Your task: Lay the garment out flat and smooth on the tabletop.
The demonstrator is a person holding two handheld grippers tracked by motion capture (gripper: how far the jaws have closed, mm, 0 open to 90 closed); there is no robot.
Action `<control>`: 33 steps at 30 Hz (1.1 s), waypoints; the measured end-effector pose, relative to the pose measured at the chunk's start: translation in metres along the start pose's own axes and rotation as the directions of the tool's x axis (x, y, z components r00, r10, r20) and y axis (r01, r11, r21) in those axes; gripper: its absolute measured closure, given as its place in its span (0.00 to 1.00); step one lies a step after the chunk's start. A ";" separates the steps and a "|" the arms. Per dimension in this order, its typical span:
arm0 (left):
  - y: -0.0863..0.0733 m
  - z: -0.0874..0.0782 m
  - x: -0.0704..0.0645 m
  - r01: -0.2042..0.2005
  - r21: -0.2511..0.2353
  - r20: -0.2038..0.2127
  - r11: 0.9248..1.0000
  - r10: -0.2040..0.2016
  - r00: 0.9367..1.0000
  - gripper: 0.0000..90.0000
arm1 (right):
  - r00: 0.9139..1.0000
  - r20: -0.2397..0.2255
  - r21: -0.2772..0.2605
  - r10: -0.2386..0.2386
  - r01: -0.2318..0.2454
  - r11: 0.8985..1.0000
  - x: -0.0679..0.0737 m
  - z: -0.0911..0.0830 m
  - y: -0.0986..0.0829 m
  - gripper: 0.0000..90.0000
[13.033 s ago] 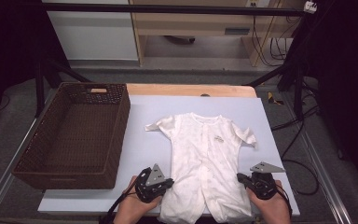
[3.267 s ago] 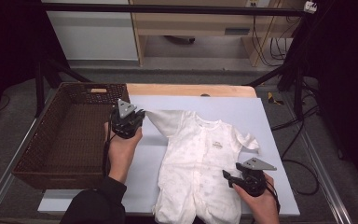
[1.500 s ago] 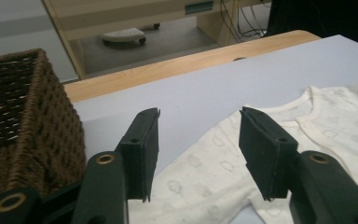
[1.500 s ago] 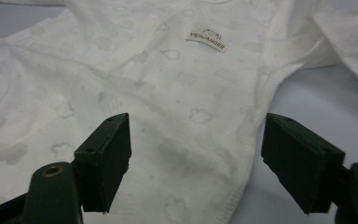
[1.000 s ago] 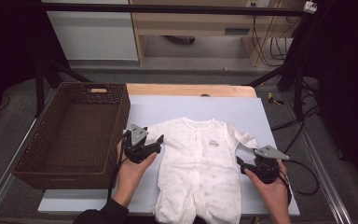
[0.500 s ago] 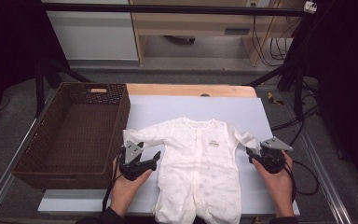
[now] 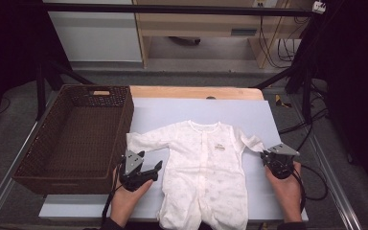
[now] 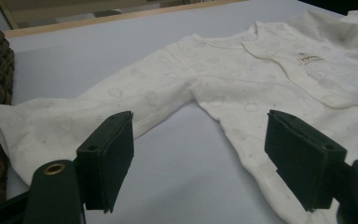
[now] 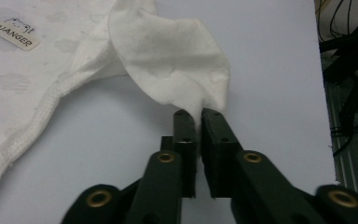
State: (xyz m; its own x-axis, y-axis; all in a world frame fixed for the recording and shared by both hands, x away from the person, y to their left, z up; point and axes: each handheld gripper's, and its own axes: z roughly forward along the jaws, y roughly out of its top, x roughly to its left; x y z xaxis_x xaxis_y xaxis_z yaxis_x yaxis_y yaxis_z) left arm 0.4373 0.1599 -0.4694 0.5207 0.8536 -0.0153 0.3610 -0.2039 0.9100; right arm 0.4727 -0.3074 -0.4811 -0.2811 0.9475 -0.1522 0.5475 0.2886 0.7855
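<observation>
While the white baby romper [image 7: 205, 172] is lying flat on the tabletop [image 7: 172, 112] right of the basket [image 7: 76, 134], the right tool [image 9: 198, 122] is pinching its right sleeve and the left tool [image 8: 198, 161] is gaping beside the left sleeve.

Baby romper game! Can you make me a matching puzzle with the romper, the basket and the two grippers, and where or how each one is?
Things:
1. baby romper
2. wicker basket
3. left gripper
4. right gripper

States:
a. jaws wide open
b. spread flat on the white sheet
c. pinching a sleeve end
d. dark brown, beside the sheet

Pairs: 1-b, 2-d, 3-a, 4-c
</observation>
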 end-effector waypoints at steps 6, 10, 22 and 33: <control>0.000 -0.001 0.001 0.006 0.000 -0.003 1.000 -0.006 1.000 0.27 | 0.999 -0.033 -0.002 -0.015 0.015 1.000 0.008 -0.008 0.003 0.99; -0.001 -0.001 0.002 0.009 0.005 -0.002 1.000 -0.009 1.000 0.27 | 0.993 -0.086 -0.002 -0.075 0.075 0.997 0.032 -0.022 0.009 0.99; -0.001 -0.001 0.004 0.015 0.011 -0.005 1.000 -0.015 1.000 0.27 | 0.914 -0.312 -0.019 -0.257 0.265 0.964 0.111 -0.012 0.049 0.99; 0.000 -0.001 0.005 0.010 0.015 0.001 1.000 -0.010 1.000 0.27 | 0.903 -0.404 0.057 -0.145 0.183 0.981 0.135 0.033 0.085 0.87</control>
State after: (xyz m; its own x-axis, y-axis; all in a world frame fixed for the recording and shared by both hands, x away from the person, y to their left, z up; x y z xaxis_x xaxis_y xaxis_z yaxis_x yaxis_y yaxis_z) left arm 0.4387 0.1650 -0.4693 0.5181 0.8550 -0.0244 0.3775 -0.2029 0.9035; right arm 0.5076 -0.1502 -0.4545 -0.6516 0.7585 -0.0093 0.5309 0.4648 0.7086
